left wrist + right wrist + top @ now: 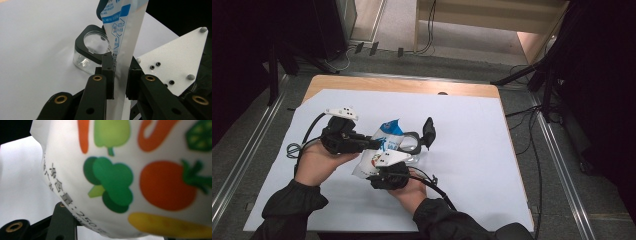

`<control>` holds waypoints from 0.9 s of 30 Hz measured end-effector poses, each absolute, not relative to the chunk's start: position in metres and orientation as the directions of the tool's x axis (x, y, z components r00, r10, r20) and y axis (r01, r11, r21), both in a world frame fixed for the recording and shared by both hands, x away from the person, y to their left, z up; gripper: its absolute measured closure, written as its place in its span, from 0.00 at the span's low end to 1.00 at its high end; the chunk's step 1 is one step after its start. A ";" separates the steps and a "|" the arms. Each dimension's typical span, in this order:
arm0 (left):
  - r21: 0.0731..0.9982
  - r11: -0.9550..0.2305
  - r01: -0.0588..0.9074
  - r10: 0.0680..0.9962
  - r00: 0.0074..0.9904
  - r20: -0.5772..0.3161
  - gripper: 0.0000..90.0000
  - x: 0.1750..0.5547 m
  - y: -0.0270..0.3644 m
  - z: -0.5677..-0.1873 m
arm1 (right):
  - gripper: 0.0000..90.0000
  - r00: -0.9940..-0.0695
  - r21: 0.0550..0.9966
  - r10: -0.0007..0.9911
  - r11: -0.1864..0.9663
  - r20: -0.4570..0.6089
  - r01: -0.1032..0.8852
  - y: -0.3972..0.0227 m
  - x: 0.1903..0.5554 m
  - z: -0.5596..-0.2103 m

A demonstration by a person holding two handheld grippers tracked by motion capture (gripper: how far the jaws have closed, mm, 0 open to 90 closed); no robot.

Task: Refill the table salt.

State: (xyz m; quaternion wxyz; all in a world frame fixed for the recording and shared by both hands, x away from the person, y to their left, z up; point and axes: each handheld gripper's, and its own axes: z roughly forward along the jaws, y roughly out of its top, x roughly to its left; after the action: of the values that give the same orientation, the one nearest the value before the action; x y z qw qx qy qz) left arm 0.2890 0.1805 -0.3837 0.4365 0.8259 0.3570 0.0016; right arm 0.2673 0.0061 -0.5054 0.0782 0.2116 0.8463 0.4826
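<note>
Pouch [379, 150] hangs above the white tabletop [472, 165] beside a clear container [91, 51]. Left claw [120, 77] pinches its upper edge, likely to steady it for opening. Right claw [387, 176] seems to hold the lower part, though its jaws are hidden, so I cannot tell.

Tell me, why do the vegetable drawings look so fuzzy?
In the right gripper view the bag sits too close to the lens, so its print blurs; in the left gripper view the jaws are sharp and the clear container shines; the high view has dark edges.
</note>
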 end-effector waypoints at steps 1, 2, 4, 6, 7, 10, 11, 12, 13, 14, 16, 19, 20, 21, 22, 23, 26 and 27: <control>0.726 -0.364 0.584 0.587 0.749 -0.308 0.92 0.290 0.180 -0.384 | 0.56 -0.897 0.849 0.435 0.444 0.075 0.286 0.006 0.267 -0.505; 0.727 -0.361 0.584 0.585 0.749 -0.311 0.92 0.291 0.179 -0.384 | 0.56 -0.897 0.850 0.436 0.441 0.078 0.288 0.005 0.268 -0.506; 0.727 -0.364 0.582 0.583 0.751 -0.309 0.92 0.292 0.178 -0.384 | 0.56 -0.896 0.850 0.437 0.440 0.080 0.290 0.004 0.268 -0.505; 0.727 -0.367 0.581 0.581 0.753 -0.309 0.93 0.295 0.176 -0.385 | 0.56 -0.891 0.848 0.444 0.433 0.093 0.305 0.001 0.270 -0.506; 0.726 -0.364 0.584 0.577 0.753 -0.316 0.93 0.296 0.174 -0.386 | 0.56 -0.892 0.849 0.441 0.428 0.102 0.309 0.001 0.270 -0.506; 0.718 -0.369 0.590 0.573 0.753 -0.324 0.93 0.300 0.171 -0.390 | 0.55 -0.885 0.843 0.452 0.431 0.107 0.323 -0.001 0.271 -0.508; 0.716 -0.370 0.592 0.572 0.753 -0.327 0.93 0.301 0.170 -0.391 | 0.56 -0.883 0.838 0.455 0.432 0.117 0.333 -0.003 0.271 -0.509; 0.712 -0.373 0.595 0.571 0.752 -0.329 0.93 0.303 0.169 -0.392 | 0.56 -0.881 0.836 0.457 0.429 0.125 0.341 -0.003 0.272 -0.510; 0.710 -0.377 0.594 0.568 0.754 -0.329 0.93 0.304 0.168 -0.393 | 0.56 -0.878 0.832 0.458 0.426 0.141 0.356 -0.004 0.272 -0.511; 0.707 -0.379 0.597 0.570 0.753 -0.329 0.93 0.306 0.167 -0.394 | 0.56 -0.877 0.829 0.455 0.425 0.153 0.365 -0.004 0.272 -0.511; 0.705 -0.381 0.598 0.569 0.753 -0.331 0.93 0.309 0.165 -0.396 | 0.56 -0.874 0.818 0.447 0.421 0.190 0.393 -0.006 0.274 -0.512; 0.706 -0.381 0.597 0.565 0.754 -0.333 0.94 0.312 0.163 -0.397 | 0.57 -0.871 0.813 0.446 0.417 0.208 0.407 -0.007 0.275 -0.512; 0.707 -0.380 0.596 0.563 0.756 -0.335 0.94 0.313 0.163 -0.397 | 0.57 -0.869 0.811 0.446 0.415 0.213 0.412 -0.008 0.275 -0.512; 0.709 -0.374 0.598 0.563 0.754 -0.338 0.94 0.314 0.162 -0.398 | 0.57 -0.868 0.811 0.449 0.414 0.213 0.413 -0.009 0.276 -0.512; 0.708 -0.373 0.599 0.567 0.752 -0.337 0.94 0.314 0.162 -0.398 | 0.57 -0.867 0.811 0.451 0.413 0.214 0.415 -0.010 0.276 -0.512; 0.708 -0.371 0.601 0.563 0.752 -0.344 0.94 0.315 0.161 -0.398 | 0.57 -0.866 0.810 0.450 0.411 0.219 0.418 -0.010 0.277 -0.512; 0.705 -0.369 0.606 0.567 0.748 -0.346 0.94 0.317 0.160 -0.399 | 0.57 -0.863 0.808 0.449 0.406 0.230 0.426 -0.010 0.277 -0.511; 0.705 -0.369 0.605 0.569 0.747 -0.343 0.94 0.317 0.160 -0.399 | 0.57 -0.864 0.806 0.445 0.406 0.237 0.430 -0.010 0.278 -0.511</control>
State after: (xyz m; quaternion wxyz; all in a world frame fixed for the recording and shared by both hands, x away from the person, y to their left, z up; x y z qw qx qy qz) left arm 0.3172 0.1598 -0.3993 0.4353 0.8270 0.3551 -0.0205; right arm 0.2775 -0.0103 -0.5114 0.0076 0.2611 0.8384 0.4784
